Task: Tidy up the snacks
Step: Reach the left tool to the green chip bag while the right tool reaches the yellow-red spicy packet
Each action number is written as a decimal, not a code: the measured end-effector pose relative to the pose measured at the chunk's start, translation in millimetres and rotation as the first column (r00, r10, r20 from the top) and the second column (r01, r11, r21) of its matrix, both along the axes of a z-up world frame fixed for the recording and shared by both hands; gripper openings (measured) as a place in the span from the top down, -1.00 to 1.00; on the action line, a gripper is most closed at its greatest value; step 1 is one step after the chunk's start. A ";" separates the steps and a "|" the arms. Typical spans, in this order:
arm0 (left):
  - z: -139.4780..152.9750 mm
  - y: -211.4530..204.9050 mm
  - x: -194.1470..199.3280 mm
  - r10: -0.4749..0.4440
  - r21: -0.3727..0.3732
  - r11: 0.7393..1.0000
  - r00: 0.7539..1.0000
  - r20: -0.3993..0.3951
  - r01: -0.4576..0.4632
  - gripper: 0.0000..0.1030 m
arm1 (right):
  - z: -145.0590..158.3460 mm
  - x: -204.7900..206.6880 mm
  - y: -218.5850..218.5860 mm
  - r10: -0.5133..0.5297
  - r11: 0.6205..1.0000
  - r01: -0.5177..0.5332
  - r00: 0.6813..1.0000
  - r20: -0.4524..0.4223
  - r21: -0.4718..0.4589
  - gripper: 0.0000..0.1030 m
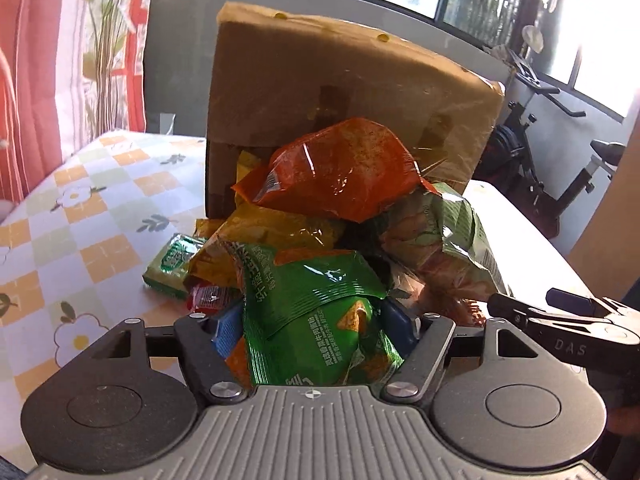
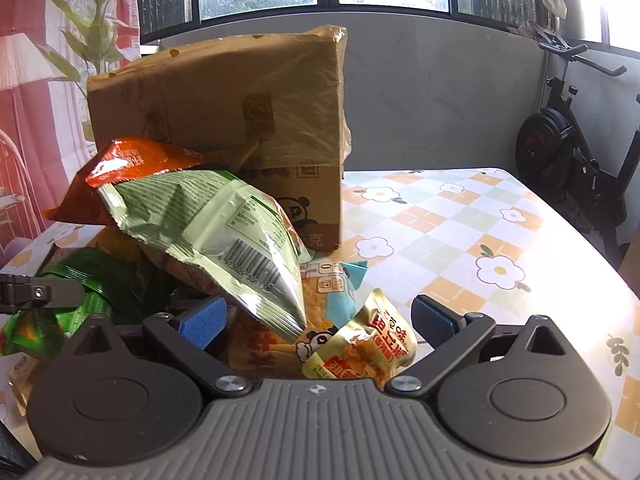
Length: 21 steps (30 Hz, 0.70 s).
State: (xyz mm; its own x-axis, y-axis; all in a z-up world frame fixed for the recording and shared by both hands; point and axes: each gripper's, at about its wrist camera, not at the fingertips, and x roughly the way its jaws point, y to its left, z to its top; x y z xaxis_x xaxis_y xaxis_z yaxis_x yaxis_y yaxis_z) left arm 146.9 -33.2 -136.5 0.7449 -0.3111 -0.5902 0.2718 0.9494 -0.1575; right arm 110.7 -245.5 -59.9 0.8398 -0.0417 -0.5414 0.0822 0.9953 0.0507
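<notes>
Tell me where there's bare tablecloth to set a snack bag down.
Bare tablecloth lies right of the cardboard box, out to the table's edge. A second patch lies left of the box, beyond the small green packet. Crowded: the snack pile before the box.

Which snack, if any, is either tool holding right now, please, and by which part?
The left tool grips the green snack bag around its lower middle. The right tool is open, holding nothing.

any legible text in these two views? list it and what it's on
"DAS": right hand-held gripper, seen from the left wrist.
"克": cardboard box, lower front.
"0": blue-trimmed snack packet.
Barcode digits on the pale green bag: too blurred.
Chinese print on the green chip bag: not reliably readable.
</notes>
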 end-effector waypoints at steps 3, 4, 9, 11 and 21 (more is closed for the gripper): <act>2.8 -0.5 -3.9 -0.024 0.012 1.000 0.999 0.022 0.024 -0.34 | 0.0 0.5 -5.7 -0.008 0.999 0.009 1.000 -0.013 0.034 -0.81; 3.2 0.3 -4.3 -0.030 0.015 0.999 0.999 0.022 0.030 -0.34 | 2.1 -0.6 -5.9 -0.013 0.999 0.013 1.000 -0.009 0.033 -0.81; 5.1 7.0 -4.3 -0.034 0.014 0.999 0.999 0.006 0.034 -0.33 | 17.2 -11.9 -4.6 -0.046 0.999 0.044 0.996 0.072 0.026 -0.81; 4.7 9.5 -1.6 -0.025 -0.003 1.000 1.000 -0.012 0.025 -0.32 | 18.4 -14.8 -10.5 -0.070 0.996 0.066 0.994 0.089 0.055 -0.79; 5.5 11.4 -5.9 -0.012 0.001 1.000 1.000 -0.021 0.012 -0.31 | -14.8 -3.2 -48.9 -0.181 0.950 0.192 0.981 -0.065 0.245 -0.44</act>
State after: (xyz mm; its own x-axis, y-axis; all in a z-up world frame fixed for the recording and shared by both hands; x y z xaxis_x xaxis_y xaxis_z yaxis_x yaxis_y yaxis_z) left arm 141.0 -21.8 -130.9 0.7284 -0.3192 -0.6063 0.2793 0.9463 -0.1626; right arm 107.6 -294.4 -74.7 0.8065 -0.0544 -0.5888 0.2722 0.9181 0.2880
